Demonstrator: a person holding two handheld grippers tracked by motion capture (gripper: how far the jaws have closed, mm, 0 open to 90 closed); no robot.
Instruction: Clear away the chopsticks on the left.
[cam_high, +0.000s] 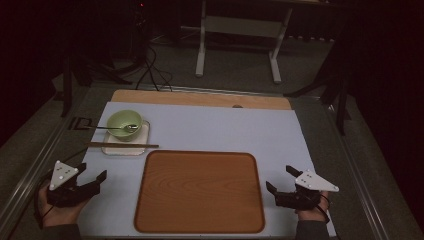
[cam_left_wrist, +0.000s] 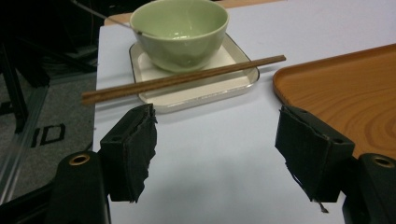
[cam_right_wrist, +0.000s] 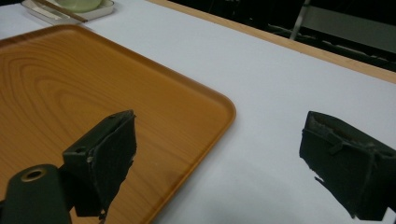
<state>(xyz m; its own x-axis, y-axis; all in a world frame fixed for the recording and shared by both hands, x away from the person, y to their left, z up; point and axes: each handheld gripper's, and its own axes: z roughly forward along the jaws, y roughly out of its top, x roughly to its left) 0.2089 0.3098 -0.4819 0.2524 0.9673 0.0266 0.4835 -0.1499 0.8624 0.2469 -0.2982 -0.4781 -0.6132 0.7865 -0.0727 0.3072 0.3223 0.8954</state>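
Chopsticks (cam_left_wrist: 182, 79) lie across the front edge of a small square plate (cam_left_wrist: 224, 81) at the far left of the white mat (cam_high: 215, 130), their ends overhanging the plate on both sides. On that plate stands a green bowl (cam_left_wrist: 180, 35) with a spoon (cam_high: 117, 128) resting in it. A wooden tray (cam_high: 200, 192) sits bare in the middle of the bench (cam_high: 200, 99), just beside the plate's near corner.

Left tongs (cam_high: 92, 181) hover near the mat's left edge with jaws spread wide and nothing between them, aimed toward the plate. Right tongs (cam_high: 280, 181) wait by the tray's right rim, likewise spread and empty.

Risks, as I judge them: the chopsticks are thin, round-looking and merely balanced on the rim, so a pinch taken off-centre could tip one end up and send them rolling onto the mat, or catch just one stick. A low approach could knock the plate and shift the bowl. The spoon handle sticks out over the bowl's left rim, so a sweep from that side may flick it out. Lifting the plate whole with an edge grip risks the bowl sliding.
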